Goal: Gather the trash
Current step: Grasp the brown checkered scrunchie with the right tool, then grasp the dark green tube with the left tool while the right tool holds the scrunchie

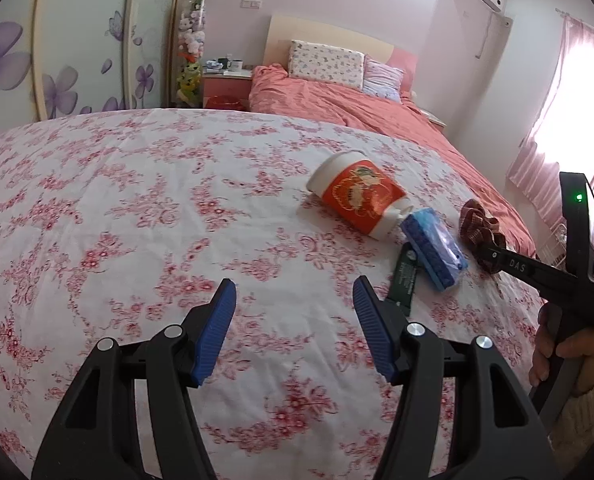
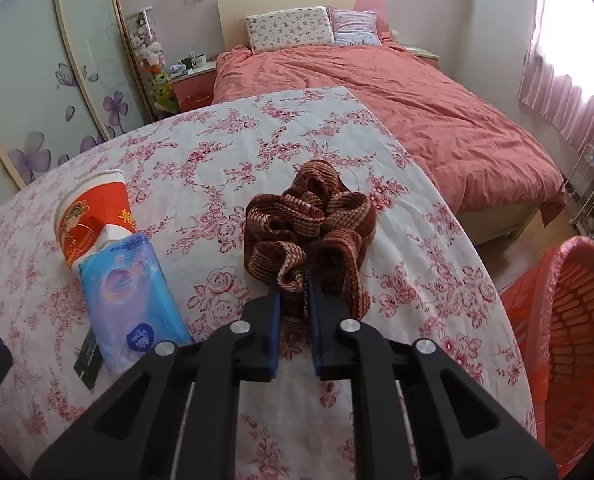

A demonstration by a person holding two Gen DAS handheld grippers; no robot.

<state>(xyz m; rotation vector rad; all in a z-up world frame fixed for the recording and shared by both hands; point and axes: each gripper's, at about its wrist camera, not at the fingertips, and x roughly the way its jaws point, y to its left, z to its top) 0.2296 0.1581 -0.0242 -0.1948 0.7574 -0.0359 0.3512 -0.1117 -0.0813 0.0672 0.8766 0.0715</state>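
The right gripper (image 2: 293, 285) is pinched on the near fold of the brown striped scrunchie (image 2: 311, 224), which lies on the floral-clothed counter (image 2: 225, 152); the left gripper (image 1: 295, 298) hovers half open and empty. The paper cup (image 2: 93, 216) and tissue pack (image 2: 131, 300) lie just beside it. Gripped by 1 thin fold, the scrunchie could slip before reaching the red basket (image 2: 577, 344).

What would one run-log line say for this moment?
right gripper: jaws shut on brown striped scrunchie | left gripper: jaws open, empty | paper cup, tissue pack: on table | red basket: at right
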